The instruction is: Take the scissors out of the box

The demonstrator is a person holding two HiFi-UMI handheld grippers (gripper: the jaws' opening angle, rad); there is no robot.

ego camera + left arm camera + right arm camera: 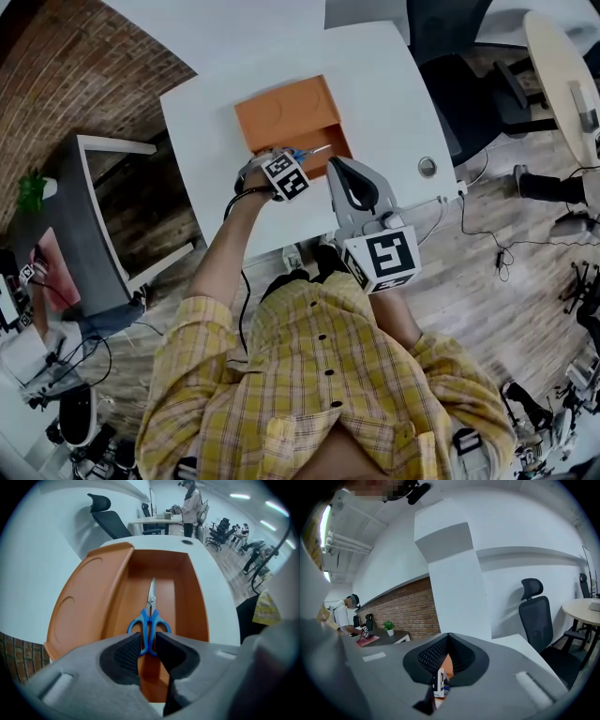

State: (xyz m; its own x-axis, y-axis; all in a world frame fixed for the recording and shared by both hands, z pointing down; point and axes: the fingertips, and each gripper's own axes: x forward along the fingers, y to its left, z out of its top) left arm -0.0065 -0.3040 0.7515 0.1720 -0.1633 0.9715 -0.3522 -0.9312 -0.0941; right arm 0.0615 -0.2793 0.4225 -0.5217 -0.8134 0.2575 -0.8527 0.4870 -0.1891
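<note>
The orange box (298, 114) lies open on the white table (394, 103), its lid (86, 595) folded to the left. Blue-handled scissors (150, 619) point away from me over the box's floor (164, 585). My left gripper (149, 645) is shut on their handles; whether they rest on the floor I cannot tell. From the head view the scissors (307, 152) show just past my left gripper (284, 159) at the box's near edge. My right gripper (349, 180) hovers to the right of it, shut with nothing held (448, 638).
A round cable hole (427, 167) sits near the table's right edge. A black office chair (469, 84) stands beyond the table at the right, another chair (541, 616) near a round table (583, 609). People stand at far desks (190, 506).
</note>
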